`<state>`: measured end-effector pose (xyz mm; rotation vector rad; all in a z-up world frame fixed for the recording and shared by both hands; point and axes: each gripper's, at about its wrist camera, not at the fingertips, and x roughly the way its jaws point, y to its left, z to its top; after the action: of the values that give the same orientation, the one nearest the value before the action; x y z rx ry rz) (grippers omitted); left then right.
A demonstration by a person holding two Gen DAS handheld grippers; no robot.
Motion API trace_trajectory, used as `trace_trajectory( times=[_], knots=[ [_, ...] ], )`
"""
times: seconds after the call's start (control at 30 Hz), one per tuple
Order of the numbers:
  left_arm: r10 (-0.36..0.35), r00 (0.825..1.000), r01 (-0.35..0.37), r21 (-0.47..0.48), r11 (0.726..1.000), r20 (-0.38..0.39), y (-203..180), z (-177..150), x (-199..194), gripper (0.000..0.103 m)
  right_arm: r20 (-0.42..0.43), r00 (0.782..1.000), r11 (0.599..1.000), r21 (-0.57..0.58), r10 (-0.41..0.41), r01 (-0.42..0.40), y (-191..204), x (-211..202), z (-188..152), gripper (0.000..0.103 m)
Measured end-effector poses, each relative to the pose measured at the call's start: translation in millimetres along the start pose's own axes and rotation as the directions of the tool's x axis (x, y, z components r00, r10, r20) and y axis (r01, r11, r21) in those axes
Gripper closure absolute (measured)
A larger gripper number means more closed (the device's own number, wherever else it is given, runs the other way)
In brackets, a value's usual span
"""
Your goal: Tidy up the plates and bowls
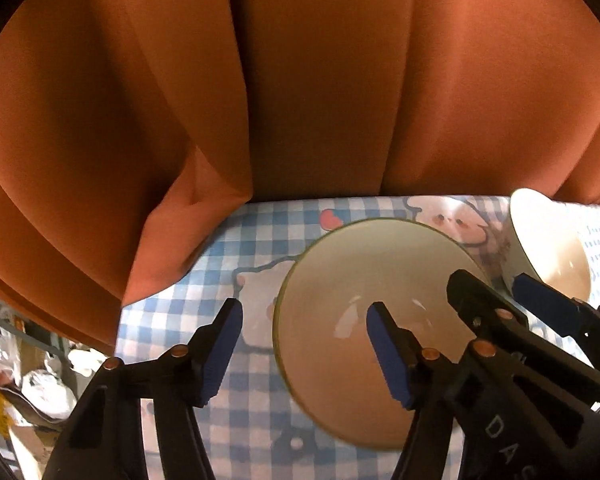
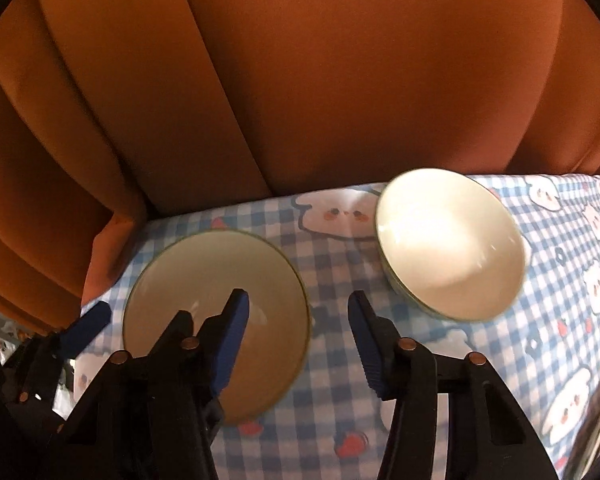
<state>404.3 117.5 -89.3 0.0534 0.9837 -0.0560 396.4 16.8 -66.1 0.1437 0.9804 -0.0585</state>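
A cream bowl with a thin green rim (image 1: pixel 340 320) sits on the blue checked tablecloth (image 1: pixel 260 420); it also shows in the right wrist view (image 2: pixel 204 280). A second white bowl (image 2: pixel 448 240) stands to its right, seen at the right edge of the left wrist view (image 1: pixel 548 240). My left gripper (image 1: pixel 304 354) is open, its right finger over the first bowl's inside, its left finger outside the rim. My right gripper (image 2: pixel 300 344) is open above the cloth between the two bowls, its left finger over the first bowl. Both hold nothing.
An orange curtain (image 2: pixel 300 80) hangs behind the table's far edge. The cloth (image 2: pixel 540 320) extends right with cartoon prints. Clutter lies beyond the table's left edge (image 1: pixel 28 380). A shiny rim shows at the lower right (image 2: pixel 596 432).
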Motion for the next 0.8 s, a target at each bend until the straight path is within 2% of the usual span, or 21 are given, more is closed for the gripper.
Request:
trace_trajectory(
  times=[0.07, 0.1, 0.13, 0.3, 0.4, 0.8],
  knots=[
    [-0.013, 1.0, 0.013, -0.004, 1.0, -0.01, 3, 2, 9, 0.044, 0.0, 1.0, 1.0, -0.009, 0.006, -0.006, 2, 8, 3, 0.05],
    [-0.015, 1.0, 0.015, -0.002, 1.0, -0.014, 3, 3, 13, 0.053, -0.004, 1.0, 1.0, -0.008, 0.009, -0.009, 2, 13, 5, 0.053],
    [-0.019, 1.0, 0.019, 0.001, 1.0, -0.023, 4, 3, 17, 0.056, -0.013, 1.0, 1.0, 0.0, 0.018, -0.018, 1, 17, 5, 0.059],
    [-0.043, 0.999, 0.043, -0.002, 0.999, -0.03, 0, 2, 28, 0.07, -0.044, 0.999, 0.999, 0.013, 0.033, -0.033, 1, 28, 4, 0.073],
    [-0.029, 0.999, 0.028, -0.009, 1.0, -0.03, -2, 2, 28, 0.07, -0.043, 0.999, 1.0, 0.001, 0.015, -0.015, 1, 29, 3, 0.08],
    [-0.03, 0.999, 0.03, -0.012, 0.999, -0.034, -2, -13, -7, 0.071, -0.054, 0.998, 0.999, -0.039, 0.017, -0.019, 0, 3, -6, 0.08]
  ],
)
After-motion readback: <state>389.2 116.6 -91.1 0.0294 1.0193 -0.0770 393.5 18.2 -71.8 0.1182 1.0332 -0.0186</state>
